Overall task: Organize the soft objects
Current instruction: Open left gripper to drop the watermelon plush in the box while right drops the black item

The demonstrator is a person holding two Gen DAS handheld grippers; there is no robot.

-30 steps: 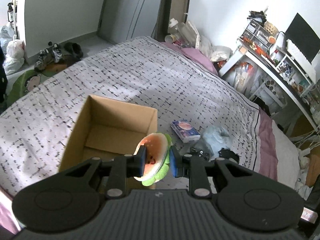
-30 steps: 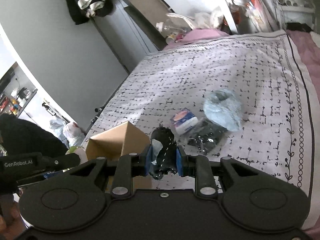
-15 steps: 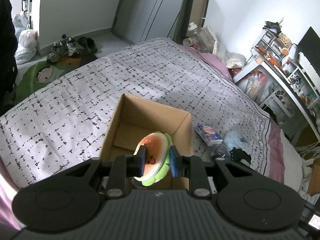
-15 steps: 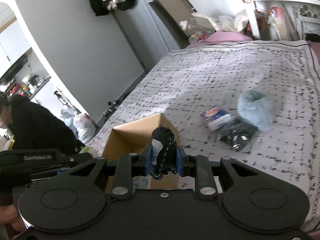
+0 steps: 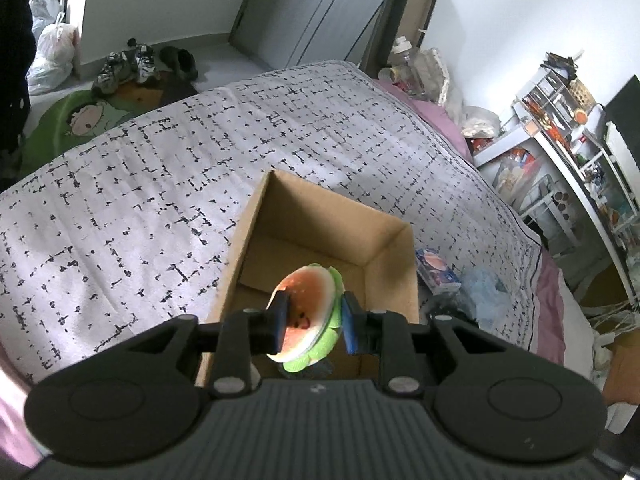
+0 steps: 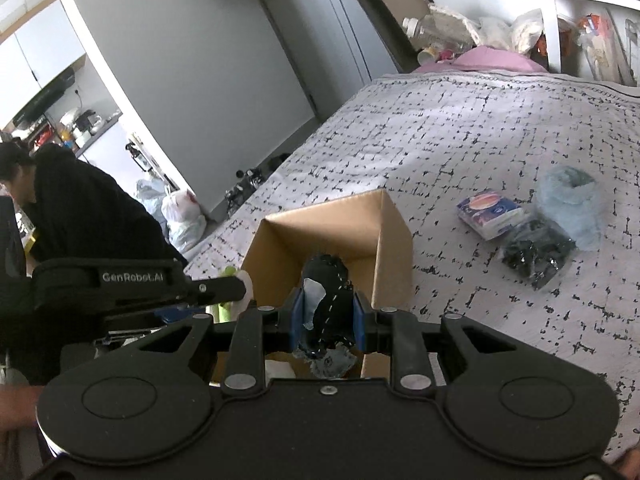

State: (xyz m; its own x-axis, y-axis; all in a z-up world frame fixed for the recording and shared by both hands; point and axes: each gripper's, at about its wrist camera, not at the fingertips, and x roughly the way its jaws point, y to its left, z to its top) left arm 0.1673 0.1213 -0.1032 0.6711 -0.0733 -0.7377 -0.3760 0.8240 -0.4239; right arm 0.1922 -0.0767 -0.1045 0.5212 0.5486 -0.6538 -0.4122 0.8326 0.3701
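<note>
An open cardboard box (image 5: 384,240) stands on the patterned bed; it also shows in the right wrist view (image 6: 394,236). My left gripper (image 5: 314,322) is shut on a watermelon-slice plush (image 5: 308,300) and holds it over the box's near part. My right gripper (image 6: 327,320) is shut on a dark rolled sock (image 6: 330,304) and holds it over the box's near edge. The left gripper (image 6: 216,290) shows in the right wrist view at the box's left side. On the bed to the right lie a tissue pack (image 6: 490,218), a black bundle in clear wrap (image 6: 534,252) and a pale blue soft item (image 6: 568,204).
The bed cover (image 5: 140,200) stretches left of and beyond the box. Shoes (image 5: 132,64) and a green mat (image 5: 80,120) lie on the floor past the bed. A cluttered shelf (image 5: 568,136) stands at the right. A person in black (image 6: 68,208) is at the left.
Both grippers have moved toward the box with their loads; the box now lies right under them and looks larger. Neither grip has changed.
</note>
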